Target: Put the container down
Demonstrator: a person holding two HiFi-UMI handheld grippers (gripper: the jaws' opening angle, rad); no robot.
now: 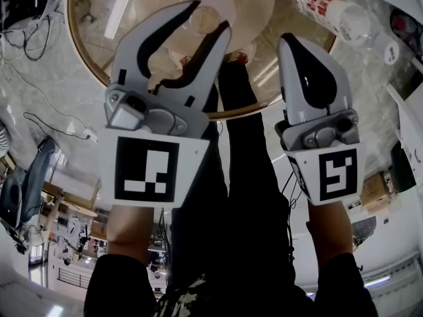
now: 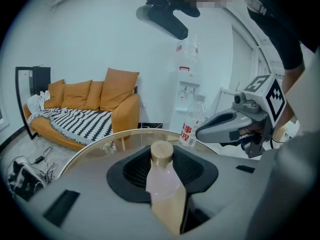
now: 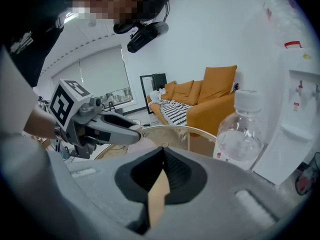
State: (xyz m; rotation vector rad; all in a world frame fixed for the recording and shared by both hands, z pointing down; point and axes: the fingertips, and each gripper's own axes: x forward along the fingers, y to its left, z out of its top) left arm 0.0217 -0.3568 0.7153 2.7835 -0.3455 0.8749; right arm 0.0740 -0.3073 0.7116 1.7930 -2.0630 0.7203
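The container is a small pale pink bottle (image 2: 165, 189) with a tan cap (image 1: 200, 20). My left gripper (image 1: 210, 17) is shut on it, and it stands upright between the jaws in the left gripper view. It hangs over the near part of a round glass table (image 1: 86, 51) with a wooden rim. My right gripper (image 1: 292, 43) is shut and empty, to the right of the left one, above the table's near edge. In the right gripper view its jaws (image 3: 161, 159) meet with nothing between them. The left gripper (image 3: 131, 133) shows there at left.
A clear water bottle (image 1: 334, 12) with a red label stands on the table's far right side. It also shows as the water bottle (image 3: 239, 139) just ahead of the right gripper. An orange sofa (image 2: 90, 109), a water dispenser (image 2: 187, 84) and floor cables (image 1: 39, 111) surround the table.
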